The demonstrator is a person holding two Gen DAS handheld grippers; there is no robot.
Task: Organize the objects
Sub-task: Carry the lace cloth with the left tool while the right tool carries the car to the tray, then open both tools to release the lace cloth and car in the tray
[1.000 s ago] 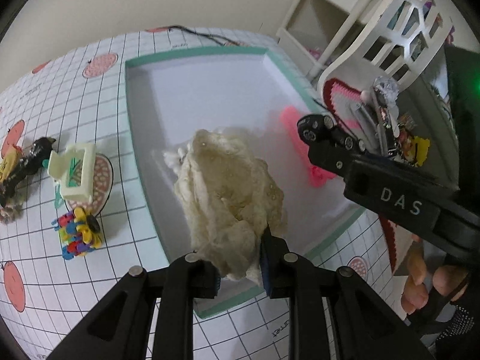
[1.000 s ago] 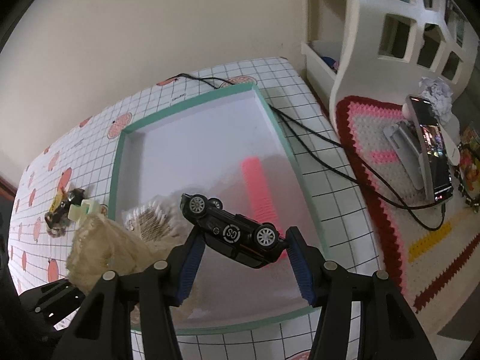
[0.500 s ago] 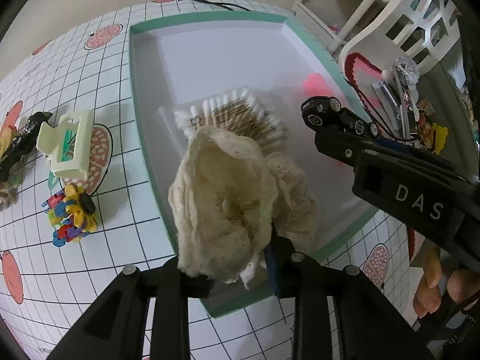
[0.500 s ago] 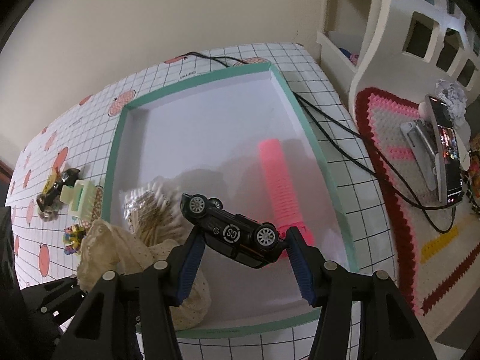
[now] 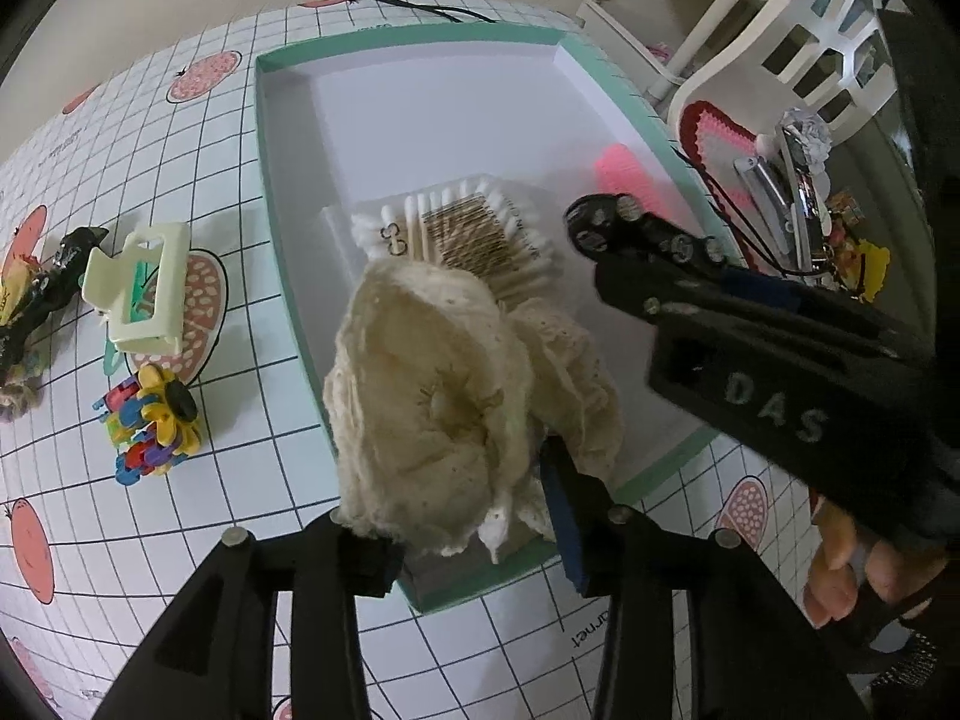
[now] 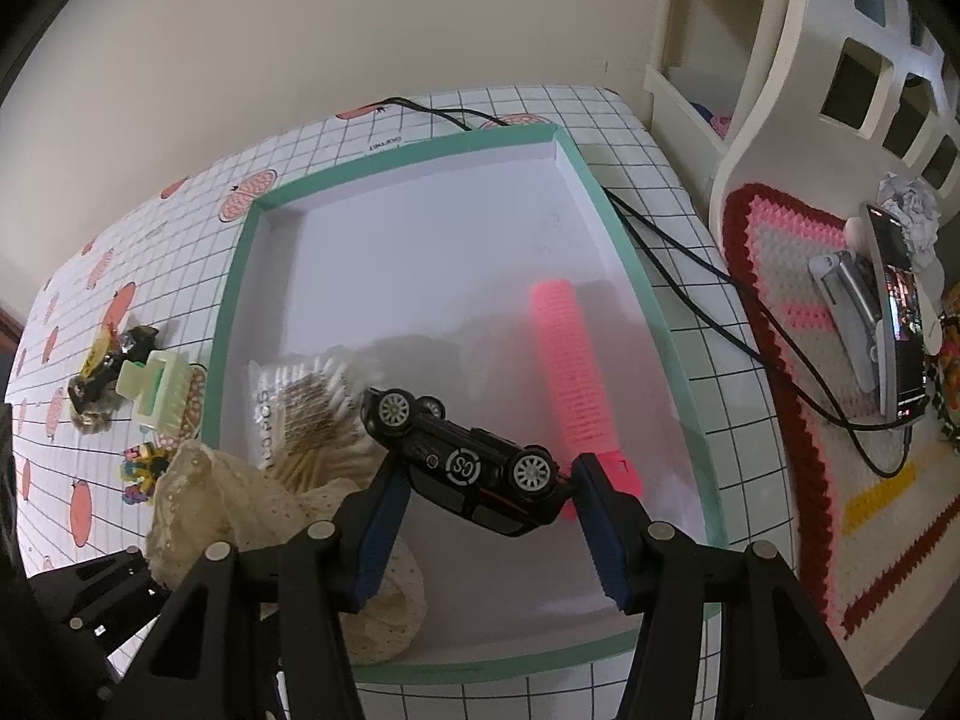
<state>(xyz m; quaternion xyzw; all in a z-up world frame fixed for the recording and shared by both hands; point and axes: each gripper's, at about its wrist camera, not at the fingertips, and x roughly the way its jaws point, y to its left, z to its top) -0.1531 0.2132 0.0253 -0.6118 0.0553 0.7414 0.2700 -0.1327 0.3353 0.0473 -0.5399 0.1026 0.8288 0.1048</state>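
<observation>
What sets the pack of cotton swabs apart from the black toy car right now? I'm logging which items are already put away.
The clear pack of cotton swabs lies flat on the floor of the teal-rimmed white tray; the black toy car hangs above it, tipped wheels-up.
The swab pack is free of any claw; the car is clamped in the right claw.
Both are within the tray's outline.

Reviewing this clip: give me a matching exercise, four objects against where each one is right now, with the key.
Objects:
1. black toy car
2. cream lace scrunchie
3. pink comb
4. pale green hair claw

Places:
A. lying on the tray floor
B. on the grid tablecloth, outside the tray
C. between the jaws of the right gripper
D. between the jaws of the left gripper

Pairs: 1-C, 2-D, 3-A, 4-B
</observation>
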